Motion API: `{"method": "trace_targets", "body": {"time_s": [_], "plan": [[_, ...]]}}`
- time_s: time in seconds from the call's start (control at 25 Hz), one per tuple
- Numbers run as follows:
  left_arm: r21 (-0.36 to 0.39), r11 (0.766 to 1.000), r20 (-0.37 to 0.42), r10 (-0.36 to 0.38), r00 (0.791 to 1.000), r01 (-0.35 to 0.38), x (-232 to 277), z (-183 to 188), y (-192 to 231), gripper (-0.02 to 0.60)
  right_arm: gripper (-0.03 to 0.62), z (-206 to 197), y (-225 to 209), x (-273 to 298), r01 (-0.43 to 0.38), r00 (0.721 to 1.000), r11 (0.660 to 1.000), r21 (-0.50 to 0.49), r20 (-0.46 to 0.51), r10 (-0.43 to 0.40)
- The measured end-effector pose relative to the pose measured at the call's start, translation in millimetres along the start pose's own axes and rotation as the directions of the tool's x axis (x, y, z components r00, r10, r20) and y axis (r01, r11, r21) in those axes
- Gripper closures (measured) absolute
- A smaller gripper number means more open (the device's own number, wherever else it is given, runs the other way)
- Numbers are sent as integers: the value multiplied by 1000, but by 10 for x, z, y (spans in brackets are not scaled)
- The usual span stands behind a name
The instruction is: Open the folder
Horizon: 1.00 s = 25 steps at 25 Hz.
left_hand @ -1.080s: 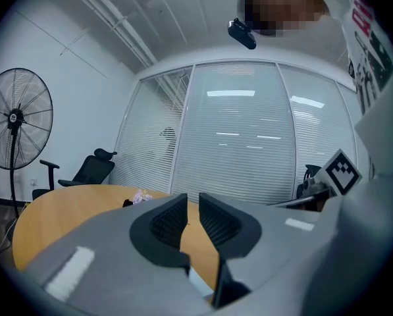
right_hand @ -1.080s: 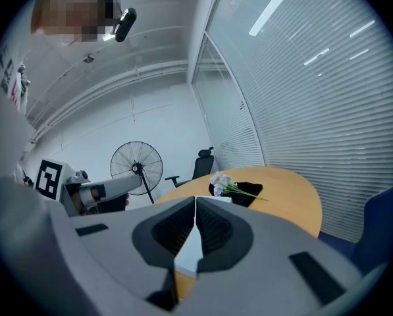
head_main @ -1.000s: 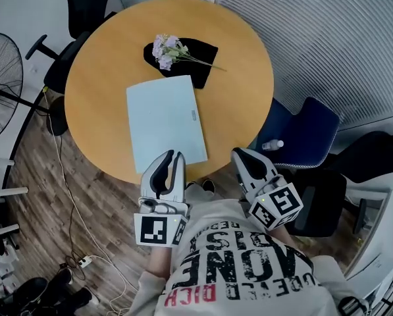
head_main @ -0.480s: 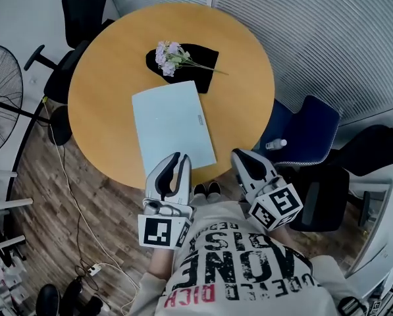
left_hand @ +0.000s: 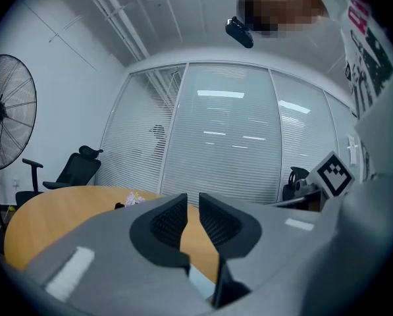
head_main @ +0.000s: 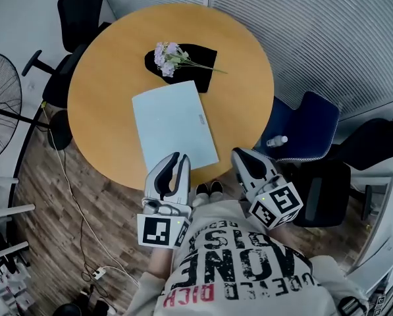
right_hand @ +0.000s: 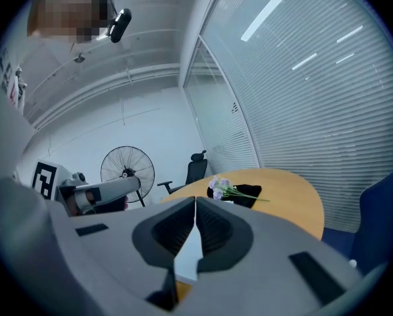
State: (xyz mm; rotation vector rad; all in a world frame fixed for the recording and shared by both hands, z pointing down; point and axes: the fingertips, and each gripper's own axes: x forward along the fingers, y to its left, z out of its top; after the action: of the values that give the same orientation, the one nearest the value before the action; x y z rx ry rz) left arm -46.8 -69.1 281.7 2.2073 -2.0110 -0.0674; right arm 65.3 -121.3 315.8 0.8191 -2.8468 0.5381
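the pale blue folder (head_main: pixel 174 124) lay flat and closed on the round worktop (head_main: pixel 104 78), near my side, with flowers (head_main: pixel 166 52) on a black cloth (head_main: pixel 199 58) beyond it. my left gripper (head_main: pixel 177 158) hovered by the folder's near edge, jaws a narrow slit apart, nothing in them. my right gripper (head_main: pixel 239 154) hung off the rim, jaws pressed together, empty.
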Motion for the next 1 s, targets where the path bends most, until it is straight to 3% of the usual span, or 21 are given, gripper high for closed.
{"method": "trace_targets", "body": {"time_s": [0.56, 1.0], "plan": [[19, 998, -11, -56, 998, 56, 160, -13, -79, 517, 582, 18, -137, -16, 32, 999, 999, 1, 6, -32], [-25, 999, -140, -50, 989, 47, 249, -507, -123, 514, 580, -330, -392, 39, 44, 995, 999, 28, -93, -41]]}}
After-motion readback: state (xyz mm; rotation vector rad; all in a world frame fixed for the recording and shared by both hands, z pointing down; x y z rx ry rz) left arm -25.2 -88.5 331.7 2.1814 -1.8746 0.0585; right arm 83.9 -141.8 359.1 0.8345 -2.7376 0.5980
